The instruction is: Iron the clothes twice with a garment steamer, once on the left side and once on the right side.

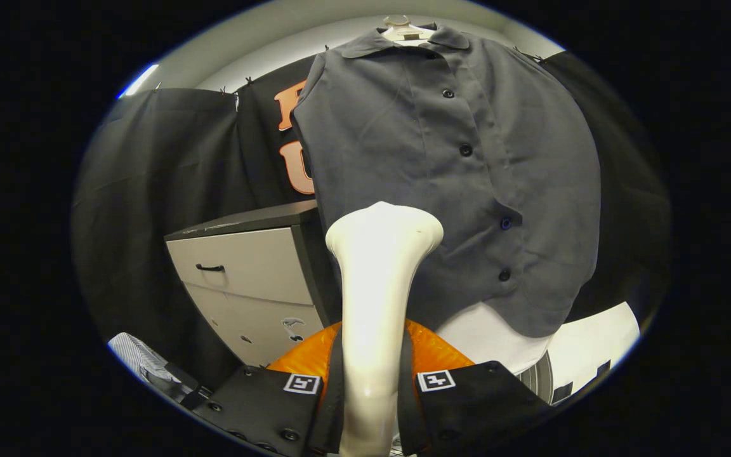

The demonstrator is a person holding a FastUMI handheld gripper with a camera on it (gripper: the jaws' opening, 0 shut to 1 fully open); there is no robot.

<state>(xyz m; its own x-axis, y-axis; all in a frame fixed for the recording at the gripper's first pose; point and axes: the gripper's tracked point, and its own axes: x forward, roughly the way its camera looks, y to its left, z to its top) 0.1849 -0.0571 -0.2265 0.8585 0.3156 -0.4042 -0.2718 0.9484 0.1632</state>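
a pale drawer cabinet [251, 273] stands beside the hanging grey shirt [454, 184]; the tongs [370, 387] are clamped around the white steamer [378, 279].

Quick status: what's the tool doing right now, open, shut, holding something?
Tool: shut on the garment steamer, both fingers pressing its handle; steamer head points at the grey shirt.

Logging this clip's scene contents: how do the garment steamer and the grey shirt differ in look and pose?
The garment steamer is pale, smooth and rigid, standing upright between the tongs, which are shut on its handle; the grey shirt is dark, soft cloth hanging from a hanger beyond it. The steamer flares to a wide head; the shirt drapes, buttoned down its front. Both sit upright, the head facing the shirt.
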